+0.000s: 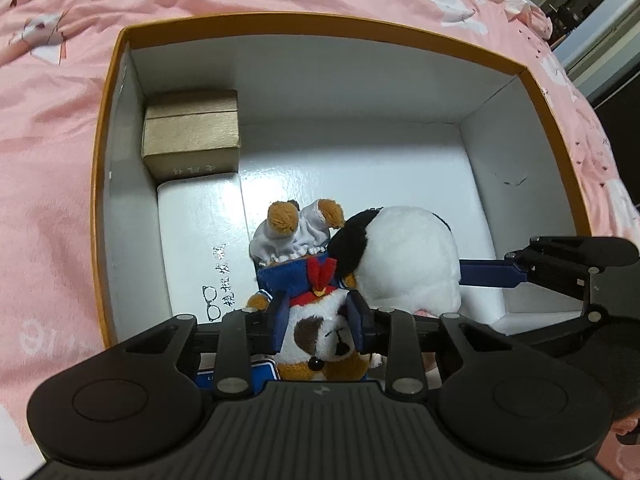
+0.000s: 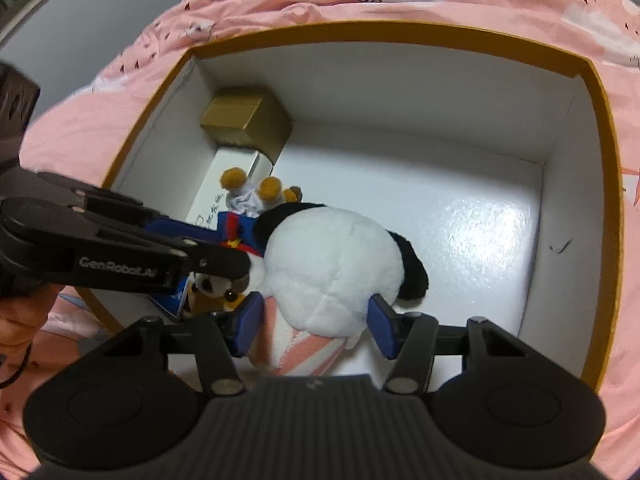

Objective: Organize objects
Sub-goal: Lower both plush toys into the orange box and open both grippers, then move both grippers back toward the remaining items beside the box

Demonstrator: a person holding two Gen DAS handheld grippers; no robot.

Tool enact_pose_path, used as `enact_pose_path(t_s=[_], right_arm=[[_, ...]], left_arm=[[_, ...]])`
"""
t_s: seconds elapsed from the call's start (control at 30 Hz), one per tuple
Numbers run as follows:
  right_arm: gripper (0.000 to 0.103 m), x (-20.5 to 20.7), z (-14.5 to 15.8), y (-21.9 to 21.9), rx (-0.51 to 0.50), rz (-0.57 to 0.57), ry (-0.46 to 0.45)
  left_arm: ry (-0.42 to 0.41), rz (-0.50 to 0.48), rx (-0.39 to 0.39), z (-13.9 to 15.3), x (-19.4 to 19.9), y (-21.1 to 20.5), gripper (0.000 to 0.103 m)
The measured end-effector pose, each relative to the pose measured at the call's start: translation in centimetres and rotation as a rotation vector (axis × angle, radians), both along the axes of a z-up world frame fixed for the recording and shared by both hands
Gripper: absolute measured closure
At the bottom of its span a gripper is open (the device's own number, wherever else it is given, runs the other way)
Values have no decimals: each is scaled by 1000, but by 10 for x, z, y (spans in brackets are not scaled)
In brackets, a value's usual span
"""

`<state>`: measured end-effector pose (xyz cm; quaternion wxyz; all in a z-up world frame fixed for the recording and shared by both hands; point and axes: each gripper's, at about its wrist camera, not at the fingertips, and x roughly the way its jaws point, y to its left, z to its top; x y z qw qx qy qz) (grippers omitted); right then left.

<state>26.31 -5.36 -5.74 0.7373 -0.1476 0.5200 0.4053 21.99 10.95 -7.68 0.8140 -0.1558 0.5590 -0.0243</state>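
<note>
An orange-rimmed box [image 1: 105, 152] with a white inside sits on a pink bedspread. My left gripper [image 1: 318, 326] is shut on the head of a small plush dog [image 1: 320, 332] in a blue sailor suit, held head-down inside the box. My right gripper [image 2: 316, 326] is shut on a round black-and-white plush panda [image 2: 332, 264], just right of the dog and touching it. The right gripper also shows in the left wrist view [image 1: 480, 272], and the left gripper in the right wrist view [image 2: 216, 258].
A gold box [image 1: 191, 136] stands in the far left corner of the big box, with a white carton [image 1: 196, 240] lying in front of it. A blue item [image 1: 236, 376] lies under the dog. The pink bedspread [image 1: 48, 160] surrounds the box.
</note>
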Motion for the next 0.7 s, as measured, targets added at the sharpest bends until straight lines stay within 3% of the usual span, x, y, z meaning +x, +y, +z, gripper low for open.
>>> enact_pose_path(t_s=[0.2,0.3,0.57,0.7], right_arm=[[39,-11,6,4,-29,27,-106],[37,-16,14,0,-24,-8,-145],[37,-55,55,-32,67,-112,-250],[37,-87,79,-56,116,-185,-301]], left_arm=[[-70,-10,26,12,-9,-4,63],[-146,1,61,31,-23,-3,57],[-298,-40,53,85,-72,-15,57],[-295,-73,42,95,-97,-23,57]])
